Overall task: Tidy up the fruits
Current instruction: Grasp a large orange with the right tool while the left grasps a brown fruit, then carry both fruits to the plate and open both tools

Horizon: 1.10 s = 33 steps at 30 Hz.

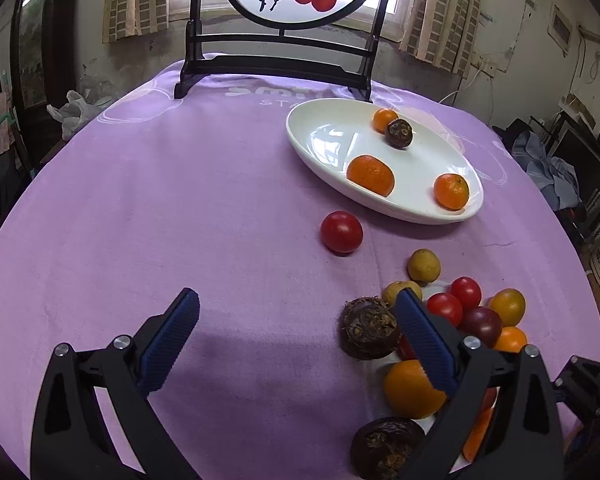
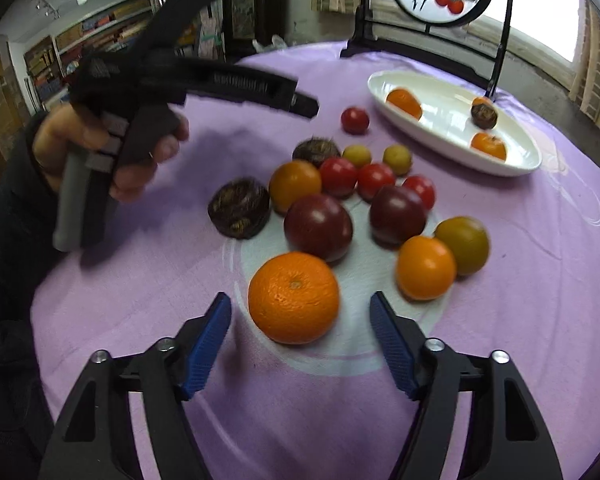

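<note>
We hold the right tool point(image 2: 300, 320) w/ ribbed blue pads spread wide, nothing between them; a dimpled, round orange point(image 2: 294, 297) sits just beyond the tips. Left tool point(image 1: 298, 324) also gapes apart, empty, its right pad just beside a rough brown, scaly water chestnut point(image 1: 369, 328). Fruit pile point(image 2: 364, 200) lies on the fuzzy purple cloth of the desk point(image 1: 180, 200): glossy red and dark tomatoes, smooth yellow ones. The oval white glazed dish point(image 1: 328, 136) sits beyond the pile, holding three oranges and one chestnut. One red tomato point(image 1: 341, 232) rests alone between pile and dish. Left of the pile, bare cloth runs to the desk's curved rim.
</note>
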Each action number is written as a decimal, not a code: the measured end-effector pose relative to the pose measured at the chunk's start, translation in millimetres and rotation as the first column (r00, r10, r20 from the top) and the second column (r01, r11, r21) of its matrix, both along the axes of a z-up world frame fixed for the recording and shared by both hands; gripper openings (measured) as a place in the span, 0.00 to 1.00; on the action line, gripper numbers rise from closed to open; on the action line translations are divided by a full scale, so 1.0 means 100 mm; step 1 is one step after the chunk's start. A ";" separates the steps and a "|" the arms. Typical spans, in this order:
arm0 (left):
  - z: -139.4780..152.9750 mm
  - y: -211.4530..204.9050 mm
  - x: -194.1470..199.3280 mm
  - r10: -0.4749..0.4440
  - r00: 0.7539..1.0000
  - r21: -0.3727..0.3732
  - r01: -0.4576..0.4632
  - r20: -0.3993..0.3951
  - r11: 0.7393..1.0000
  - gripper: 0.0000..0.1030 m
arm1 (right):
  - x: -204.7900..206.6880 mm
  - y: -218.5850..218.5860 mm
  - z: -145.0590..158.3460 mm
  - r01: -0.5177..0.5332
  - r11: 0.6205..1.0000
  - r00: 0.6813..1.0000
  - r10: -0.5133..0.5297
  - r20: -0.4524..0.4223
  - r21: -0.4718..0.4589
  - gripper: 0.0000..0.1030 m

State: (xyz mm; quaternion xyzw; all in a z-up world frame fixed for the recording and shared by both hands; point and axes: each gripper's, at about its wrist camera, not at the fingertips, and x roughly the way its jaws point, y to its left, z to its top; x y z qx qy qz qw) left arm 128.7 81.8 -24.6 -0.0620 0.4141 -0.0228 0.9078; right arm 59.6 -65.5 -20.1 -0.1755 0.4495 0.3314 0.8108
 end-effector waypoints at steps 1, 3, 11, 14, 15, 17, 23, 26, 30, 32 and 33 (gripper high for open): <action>-0.01 -0.01 0.00 -0.003 1.000 0.004 0.003 -0.002 1.000 0.94 | 0.01 0.03 -0.05 0.000 1.000 1.000 0.000 -0.011 -0.011 0.53; -0.02 -0.02 0.00 -0.008 1.000 0.010 0.008 -0.007 1.000 0.94 | 0.00 0.02 0.00 0.002 1.000 1.000 -0.002 0.000 0.006 0.43; -0.07 -0.07 -0.11 -0.063 0.997 0.015 0.064 -0.040 0.998 0.94 | 0.17 -0.50 0.31 0.164 0.974 0.985 -0.172 0.035 0.154 0.43; -0.08 -0.15 -0.28 -0.100 0.995 0.064 0.101 -0.030 0.993 0.94 | 0.29 -0.70 0.36 0.258 0.948 0.963 -0.267 0.028 0.188 0.43; -0.08 -0.18 -0.35 -0.116 0.993 0.072 0.118 -0.030 0.990 0.94 | 0.31 -0.74 0.35 0.281 0.941 0.956 -0.291 0.025 0.190 0.43; -0.09 -0.23 -0.48 -0.145 0.989 0.079 0.148 -0.037 0.986 0.94 | 0.36 -0.76 0.30 0.313 0.934 0.947 -0.321 0.019 0.175 0.43; -0.23 -0.38 -0.65 -0.191 0.974 0.107 0.204 -0.118 0.973 0.94 | 0.37 -0.80 0.27 0.327 0.931 0.942 -0.334 0.016 0.164 0.43; -0.34 -0.43 -0.64 -0.194 0.966 0.106 0.214 -0.172 0.971 0.93 | 0.37 -0.79 0.26 0.324 0.932 0.943 -0.332 0.025 0.162 0.43; -0.28 -0.46 -0.68 -0.206 0.968 0.104 0.222 -0.143 0.970 0.53 | 0.37 -0.76 0.26 0.321 0.934 0.944 -0.329 0.032 0.156 0.43; -0.26 -0.51 -0.70 -0.220 0.965 0.108 0.236 -0.140 0.966 0.45 | 0.36 -0.76 0.27 0.319 0.934 0.944 -0.328 0.036 0.159 0.43; -0.26 -0.54 -0.70 -0.216 0.966 0.118 0.233 -0.139 0.965 0.45 | 0.36 -0.76 0.28 0.319 0.934 0.944 -0.329 0.039 0.162 0.43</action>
